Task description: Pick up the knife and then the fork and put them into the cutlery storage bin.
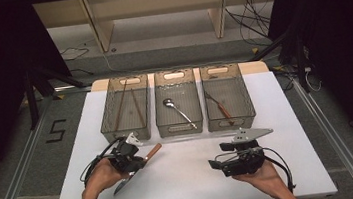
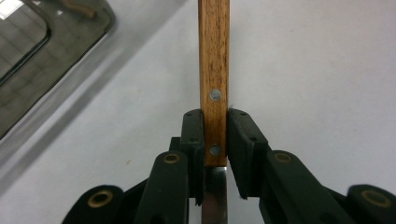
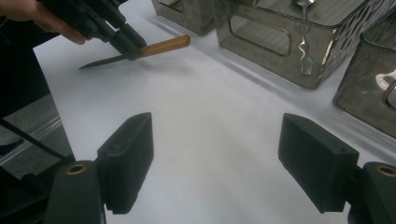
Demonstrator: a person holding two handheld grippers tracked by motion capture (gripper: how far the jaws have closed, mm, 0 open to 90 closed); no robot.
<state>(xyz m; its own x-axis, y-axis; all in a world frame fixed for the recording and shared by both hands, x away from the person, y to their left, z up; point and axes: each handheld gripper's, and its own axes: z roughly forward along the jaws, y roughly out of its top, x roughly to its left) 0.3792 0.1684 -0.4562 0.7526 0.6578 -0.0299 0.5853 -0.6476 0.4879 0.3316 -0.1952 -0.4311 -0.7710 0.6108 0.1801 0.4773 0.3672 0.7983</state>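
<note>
While the left gripper (image 2: 215, 140) is clamping a wooden-handled knife (image 1: 137, 167) at the blade end of its handle, it is holding it near the table's (image 1: 189, 188) front-left corner, handle pointing toward the three bins (image 1: 177, 103) along the far edge, probably for sorting beside the cutlery there. Jaws spread and empty, the right gripper (image 3: 219, 154) is waiting by the front-right corner.
</note>
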